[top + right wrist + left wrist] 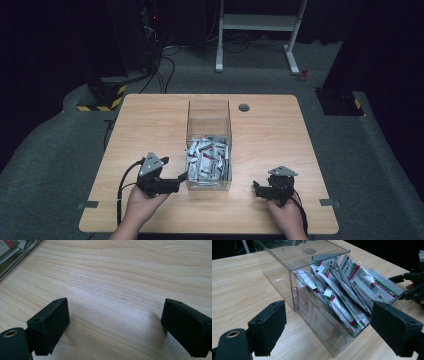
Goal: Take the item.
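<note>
Clear plastic box (209, 145) sits mid-table on the wooden table (150, 115), long axis running 12 to 6 o'clock. Near half is stuffed w/ small packets (207, 160), white w/ red and green print; far half is bare. In the left gripper view the packets (347, 290) stand on edge and lean against each other, tops poking above the box (294, 272) rim.

Left gripper (181, 176) is at abt 7 o'clock from the box, held in the person's left hand (142, 205), nose pointing toward the box's near-left corner, just beside it; can't tell if it touches. Jaws spread wide, nothing between them; in its own view the left gripper (328, 330) frames the box's near corner, w/ bare tabletop under the gap.

Right gripper (256, 188) is at abt 5 o'clock from the box, apart from it, in the right hand (286, 215). In the right gripper view the right gripper (115, 325) has jaws wide apart, holding nothing, over bare wood; the box edge (15, 257) clips the view at 10 o'clock. It also appears far off in the left gripper view at 3 o'clock.

Round grommet hole (244, 107) at the table's far edge, abt 1 o'clock from the box. Grey carpet floor (60, 145) all round.
</note>
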A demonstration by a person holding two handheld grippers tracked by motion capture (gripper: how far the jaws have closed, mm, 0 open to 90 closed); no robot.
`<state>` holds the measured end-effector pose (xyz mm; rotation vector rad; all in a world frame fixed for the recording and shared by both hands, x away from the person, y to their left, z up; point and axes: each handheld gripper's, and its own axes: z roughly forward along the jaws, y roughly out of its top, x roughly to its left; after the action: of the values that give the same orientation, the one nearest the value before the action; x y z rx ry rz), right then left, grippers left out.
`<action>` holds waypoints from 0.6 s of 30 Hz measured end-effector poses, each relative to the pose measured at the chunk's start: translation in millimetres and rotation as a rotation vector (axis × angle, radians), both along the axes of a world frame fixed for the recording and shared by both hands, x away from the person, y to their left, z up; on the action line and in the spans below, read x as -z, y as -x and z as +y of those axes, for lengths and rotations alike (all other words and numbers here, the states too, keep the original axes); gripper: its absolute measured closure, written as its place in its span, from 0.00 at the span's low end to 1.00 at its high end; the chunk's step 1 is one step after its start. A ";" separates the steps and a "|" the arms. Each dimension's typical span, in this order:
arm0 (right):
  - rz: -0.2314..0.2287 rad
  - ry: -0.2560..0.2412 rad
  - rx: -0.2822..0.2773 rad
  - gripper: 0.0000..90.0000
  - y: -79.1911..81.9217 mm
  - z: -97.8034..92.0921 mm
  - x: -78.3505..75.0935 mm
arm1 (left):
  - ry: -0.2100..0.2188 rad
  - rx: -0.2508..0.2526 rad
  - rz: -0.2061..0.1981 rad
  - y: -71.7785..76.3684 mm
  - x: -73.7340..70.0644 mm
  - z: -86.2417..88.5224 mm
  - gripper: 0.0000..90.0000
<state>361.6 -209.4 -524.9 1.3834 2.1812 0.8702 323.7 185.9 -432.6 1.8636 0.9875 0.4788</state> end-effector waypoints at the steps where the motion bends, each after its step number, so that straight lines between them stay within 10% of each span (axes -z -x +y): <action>1: 0.000 0.000 0.000 0.09 0.0 0.0 0.0 | -0.004 0.004 -0.002 -0.8 -0.4 -1.4 0.16; 18: 0.000 0.000 -0.002 0.09 0.1 0.0 0.0 | -0.005 0.040 0.013 -12.2 -3.4 -26.6 0.20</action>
<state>361.5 -209.4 -525.0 1.3813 2.1828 0.8713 336.0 159.4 -429.2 1.8895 0.9568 0.4464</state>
